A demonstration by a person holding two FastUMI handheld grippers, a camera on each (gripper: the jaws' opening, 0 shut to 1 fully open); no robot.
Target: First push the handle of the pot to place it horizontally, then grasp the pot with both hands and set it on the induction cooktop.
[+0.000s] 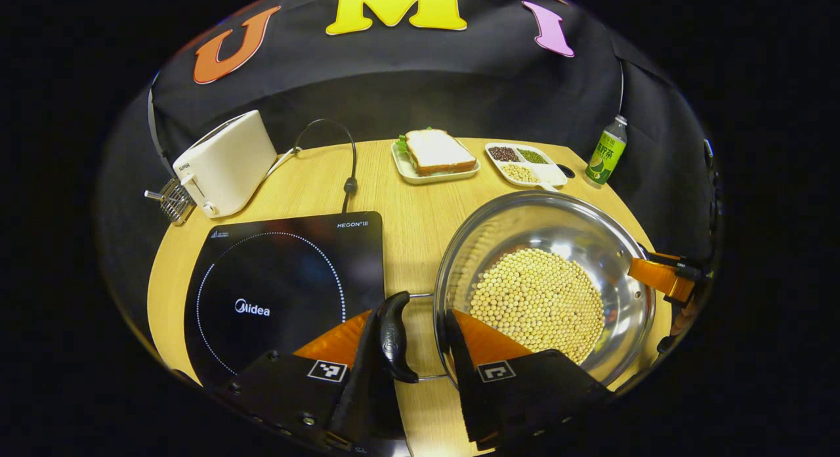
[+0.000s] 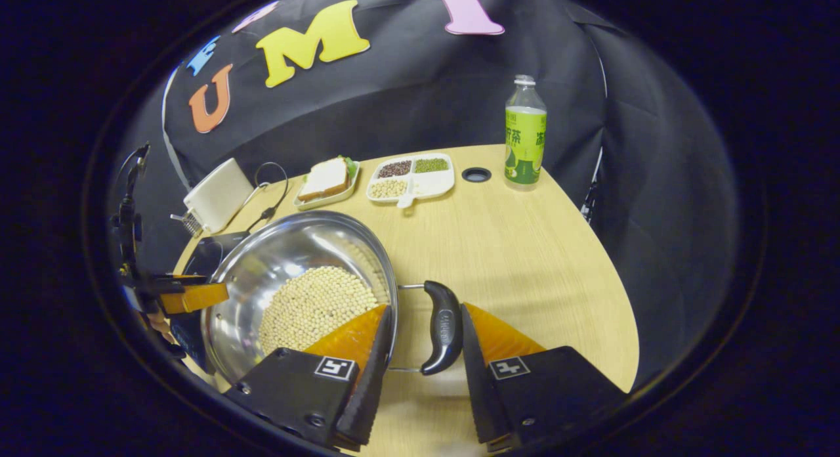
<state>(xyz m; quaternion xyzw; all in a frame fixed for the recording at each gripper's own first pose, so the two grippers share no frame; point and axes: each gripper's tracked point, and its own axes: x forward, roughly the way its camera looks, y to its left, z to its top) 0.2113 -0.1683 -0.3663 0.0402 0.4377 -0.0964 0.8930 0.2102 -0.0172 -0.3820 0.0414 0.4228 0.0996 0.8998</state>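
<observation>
Round wooden table (image 1: 407, 207) against the black booth cloth. Steel pot (image 1: 590, 247) holding soybeans (image 1: 538, 303) sits on the table just right of the Midea induction cooktop (image 1: 275, 293), not on it. Left gripper (image 1: 420, 342) is open wide, straddling the pot's left black handle (image 1: 394, 335); one finger touches or nearly touches the handle's outer side, the other sits over the rim inside the pot, so no clamp. Right gripper (image 2: 423, 332) is also open, around the right black handle (image 2: 443, 326); one finger is inside the rim, the other just beside the handle. Back of the table: white toaster (image 1: 223, 165), sandwich on a tray (image 1: 436, 155), divided dish of beans (image 1: 525, 163), green tea bottle (image 2: 525, 132).
</observation>
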